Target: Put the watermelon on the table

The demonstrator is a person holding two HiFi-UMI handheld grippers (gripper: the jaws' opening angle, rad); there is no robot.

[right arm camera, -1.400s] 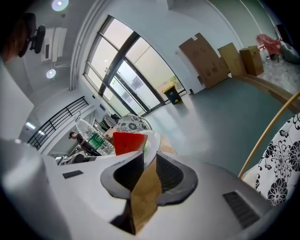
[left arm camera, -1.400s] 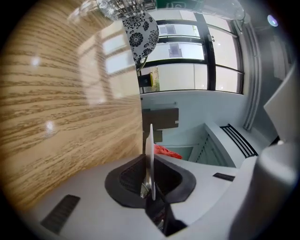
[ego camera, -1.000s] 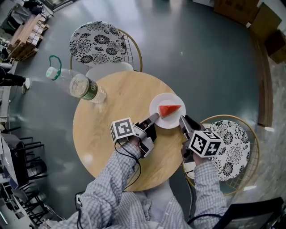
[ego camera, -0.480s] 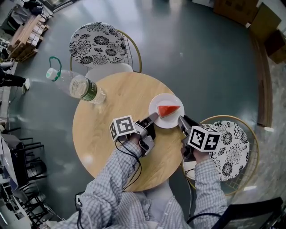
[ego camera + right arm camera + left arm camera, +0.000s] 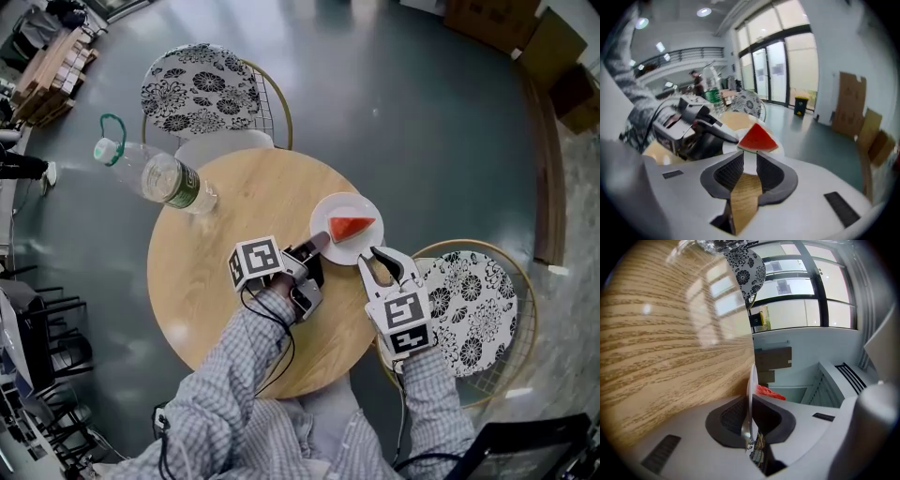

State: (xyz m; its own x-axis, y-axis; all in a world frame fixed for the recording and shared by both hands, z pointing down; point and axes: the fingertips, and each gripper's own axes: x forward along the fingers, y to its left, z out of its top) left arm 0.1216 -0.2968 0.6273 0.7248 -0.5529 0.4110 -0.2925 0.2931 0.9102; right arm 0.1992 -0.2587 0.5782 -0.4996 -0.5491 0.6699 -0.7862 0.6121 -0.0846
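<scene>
A red wedge of watermelon lies on a small white plate at the right side of the round wooden table. My left gripper is shut on the plate's near rim; in the left gripper view the rim stands edge-on between the pads, with the watermelon just beyond. My right gripper is open beside the plate's near right edge and holds nothing. In the right gripper view the watermelon and plate lie straight ahead of the spread jaws, with the left gripper to the left.
A water bottle stands at the table's far left edge. One chair with a floral cushion stands behind the table, and another stands right of it under my right hand. Cardboard boxes lie on the floor, far right.
My right gripper has rolled so its marker cube faces up and has shifted left toward the plate. The left gripper, plate and watermelon have stayed put.
</scene>
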